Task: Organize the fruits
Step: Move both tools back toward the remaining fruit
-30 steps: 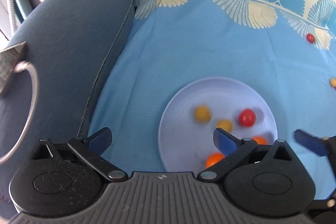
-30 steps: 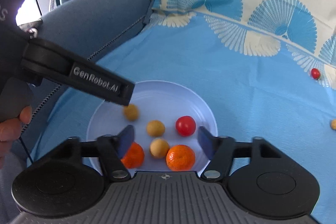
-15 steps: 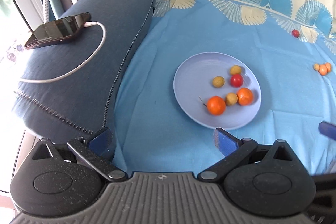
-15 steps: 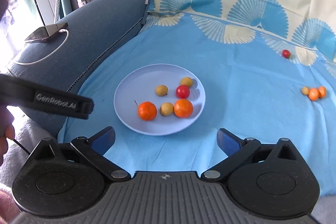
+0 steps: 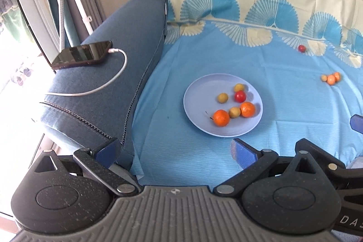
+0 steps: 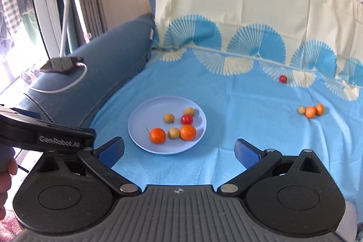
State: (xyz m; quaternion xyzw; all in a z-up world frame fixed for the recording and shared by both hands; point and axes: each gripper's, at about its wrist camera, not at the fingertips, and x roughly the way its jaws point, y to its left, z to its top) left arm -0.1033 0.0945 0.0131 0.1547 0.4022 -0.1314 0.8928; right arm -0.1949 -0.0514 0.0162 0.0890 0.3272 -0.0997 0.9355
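Left hand-held gripper: jaws wide apart, empty. Ahead, slightly right: plate carrying six fruits. Far ahead-right: red fruit, three-fruit cluster, on blue sheet. Ahead-left: phone on sofa arm.

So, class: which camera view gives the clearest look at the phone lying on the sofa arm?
The left wrist view: the phone lies in full sight there, dark screen up, white cable plugged in. The right wrist view shows only a small, low-angle sliver of it, partly covered by a stand's foot.
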